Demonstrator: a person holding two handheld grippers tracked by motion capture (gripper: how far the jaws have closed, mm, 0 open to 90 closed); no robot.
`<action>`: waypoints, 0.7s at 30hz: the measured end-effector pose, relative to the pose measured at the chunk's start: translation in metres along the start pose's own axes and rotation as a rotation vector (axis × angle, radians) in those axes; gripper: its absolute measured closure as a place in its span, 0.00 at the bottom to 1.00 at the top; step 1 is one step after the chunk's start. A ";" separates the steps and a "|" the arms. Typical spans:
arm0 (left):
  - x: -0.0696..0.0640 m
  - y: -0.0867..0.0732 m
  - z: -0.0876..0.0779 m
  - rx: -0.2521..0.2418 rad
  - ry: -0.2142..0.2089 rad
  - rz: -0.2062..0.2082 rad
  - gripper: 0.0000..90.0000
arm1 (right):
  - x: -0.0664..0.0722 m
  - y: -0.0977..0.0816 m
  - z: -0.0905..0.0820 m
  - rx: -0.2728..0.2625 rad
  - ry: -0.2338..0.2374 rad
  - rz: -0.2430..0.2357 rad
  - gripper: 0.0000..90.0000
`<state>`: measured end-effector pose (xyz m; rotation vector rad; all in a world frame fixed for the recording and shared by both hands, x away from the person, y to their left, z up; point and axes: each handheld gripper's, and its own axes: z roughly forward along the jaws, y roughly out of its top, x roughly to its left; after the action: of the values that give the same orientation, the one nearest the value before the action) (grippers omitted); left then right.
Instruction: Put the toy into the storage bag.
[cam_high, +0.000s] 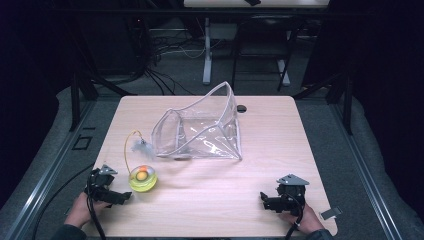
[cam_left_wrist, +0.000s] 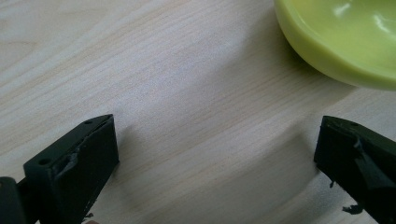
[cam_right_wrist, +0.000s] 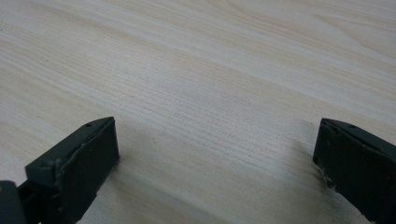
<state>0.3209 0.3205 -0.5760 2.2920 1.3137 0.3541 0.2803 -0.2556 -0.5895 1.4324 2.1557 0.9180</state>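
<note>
From the high view I am looking down on a pale wood-grain table (cam_high: 210, 185) with rounded corners, standing on grey carpet in a dark room; black cables are lying on the floor beyond its far edge, and the white leg of another table is showing behind them. A clear plastic zip pouch (cam_high: 200, 130) with a grey-white edge is sitting open near the table's middle. A yellow-green round plastic toy (cam_high: 143, 178) with an orange ball inside is lying near the front left, a thin yellow wire arching up from it to a small tuft of white feathers (cam_high: 144, 148) just beside the pouch.

I am holding the left gripper (cam_high: 122, 196) low at the front left edge, its jaws pointing right toward the toy and standing just beside it, apart from it. The right gripper (cam_high: 264, 200) is resting at the front right, its jaws pointing left, well apart from the toy and the pouch.

In the left gripper view, both black jaws are spreading wide over bare wood, with nothing between them. The toy's yellow-green rim (cam_left_wrist: 336, 42) is sitting ahead and toward the right jaw, outside the gap.

In the right gripper view, the jaws are likewise standing wide apart, with bare wood grain between and ahead of them.
</note>
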 end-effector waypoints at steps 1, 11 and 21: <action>0.000 0.000 0.000 0.000 0.000 -0.001 0.00 | 0.000 0.000 0.000 0.000 0.000 0.000 0.00; 0.001 -0.002 -0.001 -0.018 0.001 0.016 0.00 | 0.000 0.000 0.000 0.000 -0.001 0.000 0.00; -0.001 0.003 -0.007 0.024 -0.002 0.018 0.00 | 0.000 0.000 0.000 0.002 -0.001 0.002 0.00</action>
<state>0.3191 0.3202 -0.5685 2.3251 1.3037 0.3431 0.2798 -0.2554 -0.5894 1.4358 2.1555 0.9167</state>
